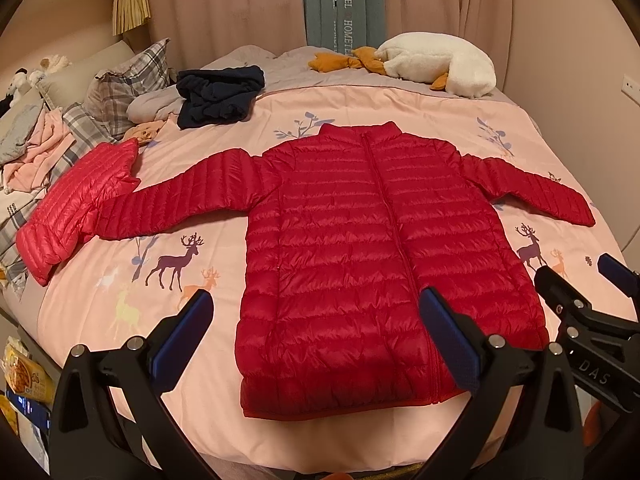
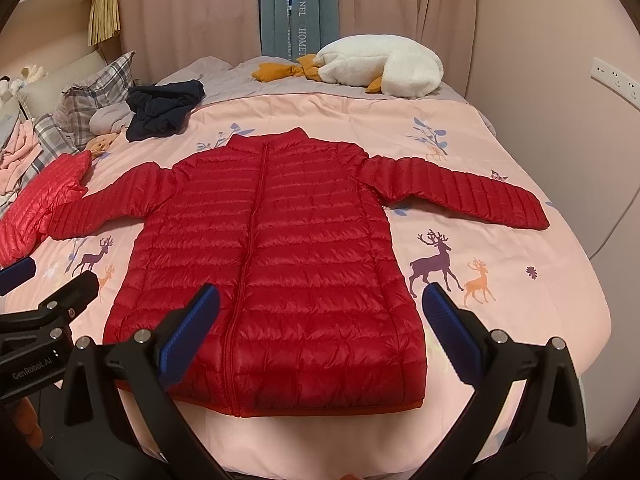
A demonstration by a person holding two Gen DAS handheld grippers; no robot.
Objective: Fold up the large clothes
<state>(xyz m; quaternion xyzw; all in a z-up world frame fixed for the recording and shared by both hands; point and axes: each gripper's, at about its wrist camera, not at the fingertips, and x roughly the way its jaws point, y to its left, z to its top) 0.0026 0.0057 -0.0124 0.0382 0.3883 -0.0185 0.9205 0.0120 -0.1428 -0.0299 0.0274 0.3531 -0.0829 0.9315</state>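
Observation:
A red quilted puffer jacket (image 1: 360, 248) (image 2: 272, 248) lies flat and zipped on the pink bedspread, front up, collar far from me, both sleeves spread sideways. My left gripper (image 1: 316, 316) hovers open above the hem's left half, holding nothing. My right gripper (image 2: 320, 308) hovers open above the hem's right half, also with nothing in it. Each gripper shows at the edge of the other's view: the right gripper (image 1: 576, 280) and the left gripper (image 2: 52, 276).
A second, lighter red puffer garment (image 1: 76, 204) (image 2: 36, 204) lies by the left sleeve's cuff. A dark navy garment (image 1: 218, 96), plaid pillows (image 1: 124, 84) and a white plush goose (image 1: 436, 64) sit at the far side. A wall (image 2: 560, 80) runs along the right.

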